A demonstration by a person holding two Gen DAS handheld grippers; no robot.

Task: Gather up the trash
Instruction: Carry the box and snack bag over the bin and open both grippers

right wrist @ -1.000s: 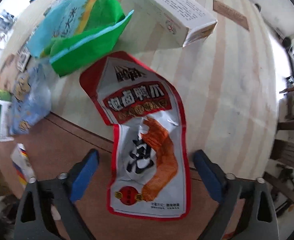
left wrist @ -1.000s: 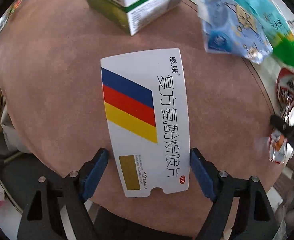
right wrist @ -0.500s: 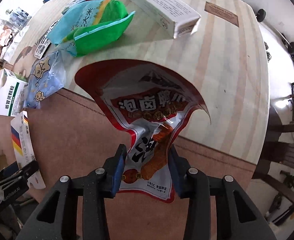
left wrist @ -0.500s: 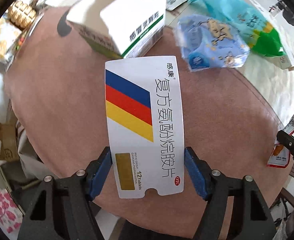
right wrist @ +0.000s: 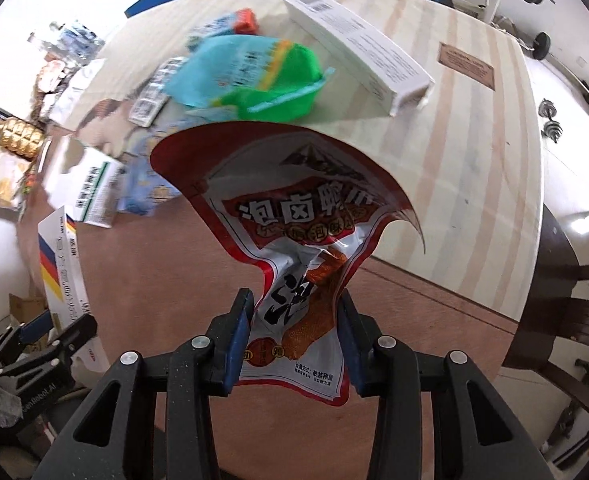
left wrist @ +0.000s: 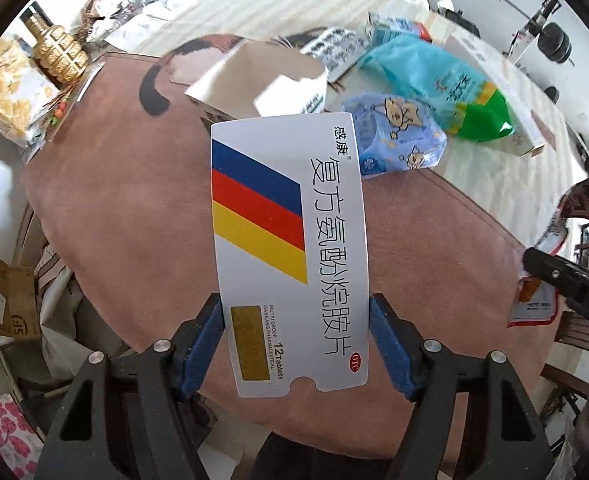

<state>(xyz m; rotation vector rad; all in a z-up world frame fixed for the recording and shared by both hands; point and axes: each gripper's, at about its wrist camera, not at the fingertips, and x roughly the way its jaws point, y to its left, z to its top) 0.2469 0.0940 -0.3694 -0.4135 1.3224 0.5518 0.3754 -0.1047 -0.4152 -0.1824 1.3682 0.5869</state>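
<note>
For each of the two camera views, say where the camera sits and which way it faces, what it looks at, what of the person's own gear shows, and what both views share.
Left wrist: sits behind the left gripper, facing steeply down at the brown table mat; its blue pads clamp a flat white medicine box with blue, red and yellow stripes.
Right wrist: sits behind the right gripper, facing down; its pads pinch a crumpled red and white snack wrapper.
Shared: box, wrapper, green and blue bag, and each view catches the other gripper.

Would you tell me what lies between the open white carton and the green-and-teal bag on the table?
In the left wrist view, a pale blue cartoon-printed pouch lies between the open white carton and the green-and-teal bag.
</note>
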